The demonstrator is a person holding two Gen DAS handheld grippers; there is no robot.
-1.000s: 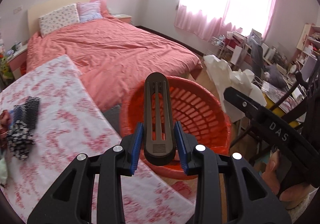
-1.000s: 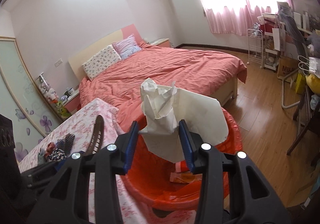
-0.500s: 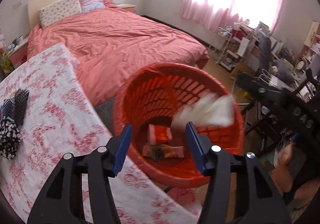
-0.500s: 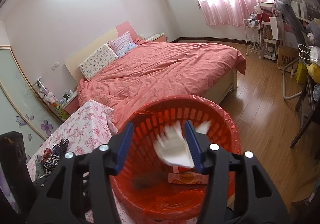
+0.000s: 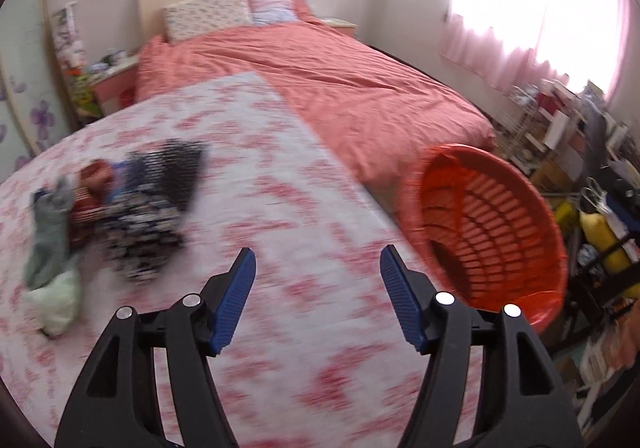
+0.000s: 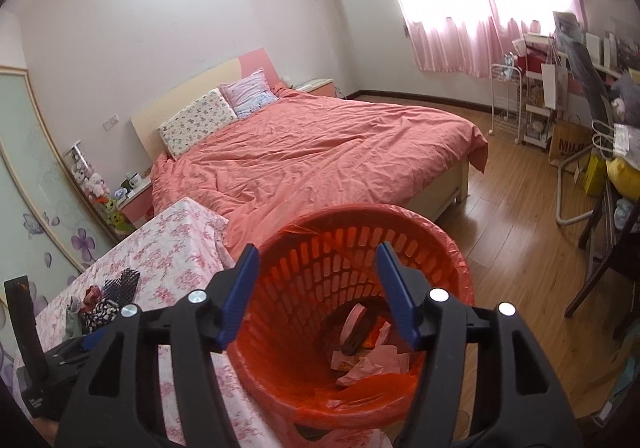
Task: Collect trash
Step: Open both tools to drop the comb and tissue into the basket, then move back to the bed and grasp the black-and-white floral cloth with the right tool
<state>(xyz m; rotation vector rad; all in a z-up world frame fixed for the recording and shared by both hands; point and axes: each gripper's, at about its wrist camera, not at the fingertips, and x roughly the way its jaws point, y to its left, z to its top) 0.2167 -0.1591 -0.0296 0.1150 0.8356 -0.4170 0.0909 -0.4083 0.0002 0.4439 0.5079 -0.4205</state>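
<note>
Our left gripper [image 5: 316,288] has its blue fingers [image 5: 236,300] spread wide with nothing between them, and it hangs over the flowery table [image 5: 280,176]. Our right gripper [image 6: 314,288] is spread wide too and holds nothing; it hangs right above the red basket [image 6: 452,248]. Down in the basket we see the trash [image 6: 368,356], crumpled paper and wrappers at the bottom. Far to the left on the table sits a pile of small cloth things [image 5: 120,208], blurry in the left view, so we cannot tell if any of it is trash. The basket stands just beside the table's edge, near the big pink bed [image 6: 312,152]. We think a careless swing could bump the rim and tip the basket, or we might grab cloth that is not trash
</note>
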